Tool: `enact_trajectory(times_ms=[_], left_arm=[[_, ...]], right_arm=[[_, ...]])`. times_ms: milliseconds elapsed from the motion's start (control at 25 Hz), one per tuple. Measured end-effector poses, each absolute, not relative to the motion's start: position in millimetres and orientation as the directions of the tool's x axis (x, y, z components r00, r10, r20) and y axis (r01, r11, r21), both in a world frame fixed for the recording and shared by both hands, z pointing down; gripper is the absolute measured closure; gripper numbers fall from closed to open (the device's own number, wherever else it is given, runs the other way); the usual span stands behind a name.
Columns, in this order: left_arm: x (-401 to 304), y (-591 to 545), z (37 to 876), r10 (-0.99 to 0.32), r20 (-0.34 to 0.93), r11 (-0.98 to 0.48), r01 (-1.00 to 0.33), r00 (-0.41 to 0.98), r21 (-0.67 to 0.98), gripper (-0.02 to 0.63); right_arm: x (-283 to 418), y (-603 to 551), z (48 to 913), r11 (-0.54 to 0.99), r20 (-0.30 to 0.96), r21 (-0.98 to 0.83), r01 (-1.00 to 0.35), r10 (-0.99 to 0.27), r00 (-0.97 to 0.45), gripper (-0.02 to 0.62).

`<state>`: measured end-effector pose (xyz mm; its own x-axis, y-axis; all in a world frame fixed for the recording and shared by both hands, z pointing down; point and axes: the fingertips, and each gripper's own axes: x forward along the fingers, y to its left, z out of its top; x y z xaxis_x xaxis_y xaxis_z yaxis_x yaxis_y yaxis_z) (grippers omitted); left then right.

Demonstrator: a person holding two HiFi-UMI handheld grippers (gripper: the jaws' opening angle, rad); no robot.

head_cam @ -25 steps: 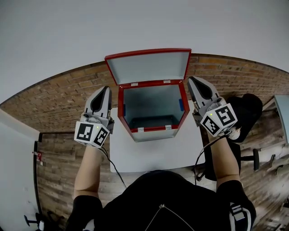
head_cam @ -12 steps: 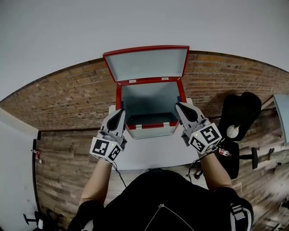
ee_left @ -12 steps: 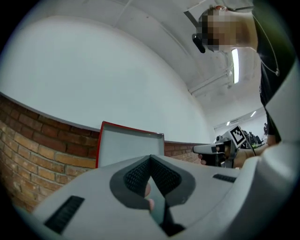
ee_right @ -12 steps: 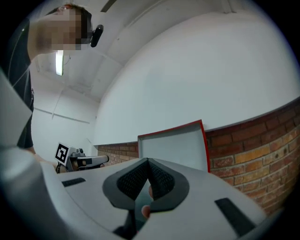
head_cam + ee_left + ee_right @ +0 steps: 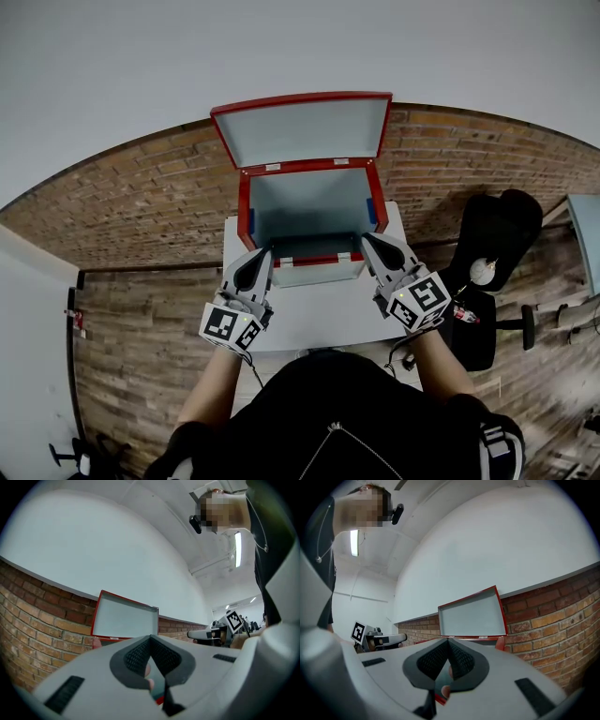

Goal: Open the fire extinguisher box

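Observation:
The red fire extinguisher box stands on a small white table against the brick wall. Its lid is raised upright and the grey inside looks empty. My left gripper is shut on nothing, just before the box's front left corner. My right gripper is shut on nothing at the front right corner. In the left gripper view the shut jaw tips lie below the lid. The right gripper view shows its tips under the lid.
A black office chair stands to the right of the table. The brick wall runs behind the box. A white cabinet stands at the far left on the wooden floor.
Both grippers have come down and inward, from beside the box's side walls to its front corners over the table. The lid has stayed up.

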<state>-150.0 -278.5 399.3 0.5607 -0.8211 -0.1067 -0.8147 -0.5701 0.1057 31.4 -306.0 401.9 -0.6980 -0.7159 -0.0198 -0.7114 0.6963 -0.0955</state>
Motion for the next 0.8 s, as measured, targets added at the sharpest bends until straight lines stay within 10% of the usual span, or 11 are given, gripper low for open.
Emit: enact_trajectory(times_ms=[800], left_arm=[[-140,-269,411,-0.808,-0.1,-0.589,-0.8,0.581,0.112,0.571]], right_arm=[[30,-300,416,0.684,0.007,-0.092,-0.724,-0.726,-0.687,0.577]])
